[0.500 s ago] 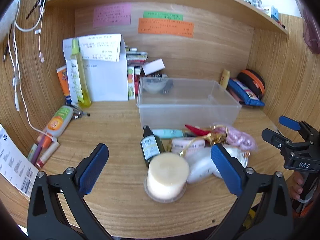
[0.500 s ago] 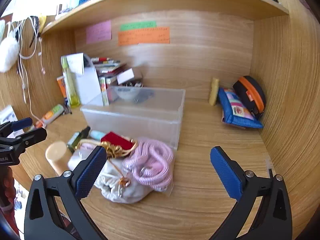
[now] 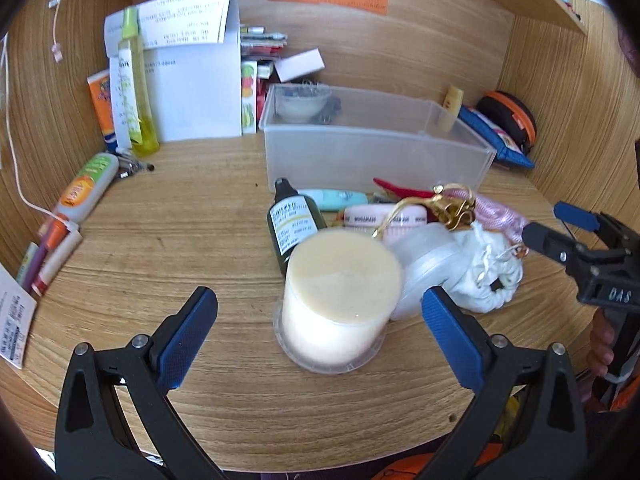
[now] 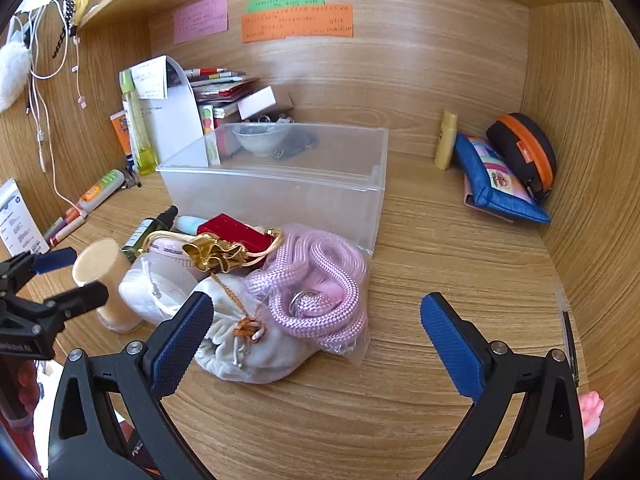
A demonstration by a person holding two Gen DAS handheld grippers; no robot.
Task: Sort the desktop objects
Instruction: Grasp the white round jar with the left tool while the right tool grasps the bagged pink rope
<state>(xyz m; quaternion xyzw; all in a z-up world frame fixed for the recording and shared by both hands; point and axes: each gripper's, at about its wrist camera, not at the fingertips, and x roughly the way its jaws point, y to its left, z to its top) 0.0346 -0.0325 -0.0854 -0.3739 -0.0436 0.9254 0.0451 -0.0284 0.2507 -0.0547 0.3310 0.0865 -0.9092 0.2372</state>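
Observation:
A cream candle (image 3: 340, 300) in a clear cup stands at the near edge of a pile on the wooden desk. My left gripper (image 3: 318, 304) is open, and its blue pads flank the candle without touching it. Behind the candle lie a dark green dropper bottle (image 3: 292, 224), a mint tube (image 3: 336, 199), a pink jar (image 3: 384, 218), a frosted jar (image 3: 428, 264) and a white drawstring pouch (image 4: 248, 344). My right gripper (image 4: 316, 304) hangs open over a bagged pink rope (image 4: 320, 280), with a gold pouch (image 4: 212, 254) and a red box (image 4: 236, 232) nearby. A clear plastic bin (image 4: 280, 184) stands behind the pile.
Papers, a yellow-green bottle (image 3: 136, 88) and a stack of booklets fill the back left corner. A sunscreen tube (image 3: 86, 188) and pens (image 3: 48, 256) lie along the left wall. A blue pouch (image 4: 492, 184), a black-and-orange case (image 4: 524, 148) and a yellow tube (image 4: 446, 144) sit at the back right.
My left gripper has moved forward, so the candle now stands large between its pads. The right gripper has come a little closer to the pile. Both stay open.

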